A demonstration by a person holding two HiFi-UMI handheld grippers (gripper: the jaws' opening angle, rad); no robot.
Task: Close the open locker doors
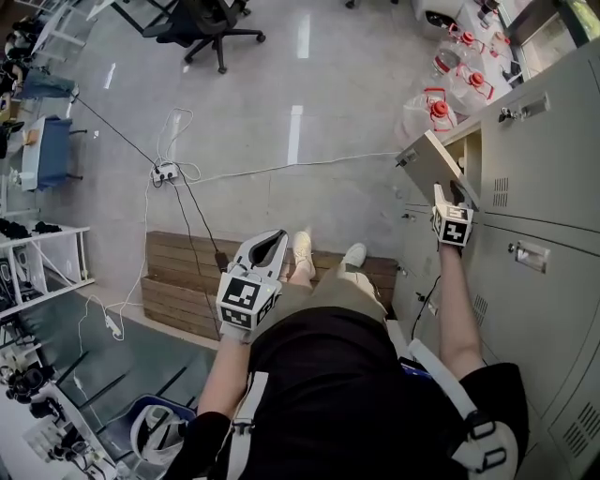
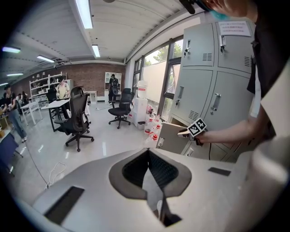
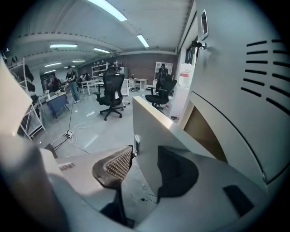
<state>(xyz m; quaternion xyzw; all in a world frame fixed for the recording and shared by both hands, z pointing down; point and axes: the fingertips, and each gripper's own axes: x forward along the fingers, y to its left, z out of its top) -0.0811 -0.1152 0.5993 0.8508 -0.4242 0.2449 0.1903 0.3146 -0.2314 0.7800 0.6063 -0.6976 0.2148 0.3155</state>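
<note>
A grey locker bank (image 1: 553, 141) fills the right side, with one low door (image 1: 431, 164) standing open toward the room. My right gripper (image 1: 448, 199) is at that door's free edge. In the right gripper view the door (image 3: 154, 131) passes between the jaws of the right gripper (image 3: 140, 156). The ribbed left pad (image 3: 118, 164) stands slightly off the panel, and the dark right pad lies behind it. My left gripper (image 1: 272, 246) hangs over the bench by my legs, holding nothing. In its own view the left gripper (image 2: 147, 154) has its tips together, with the open door (image 2: 172, 138) off to the right.
A wooden bench (image 1: 178, 272) lies under my feet. Water jugs (image 1: 441, 103) with red caps stand on the floor beyond the open door. A power strip with cables (image 1: 165, 172) lies on the floor, and an office chair (image 1: 211, 28) stands farther off. Shelving lines the left.
</note>
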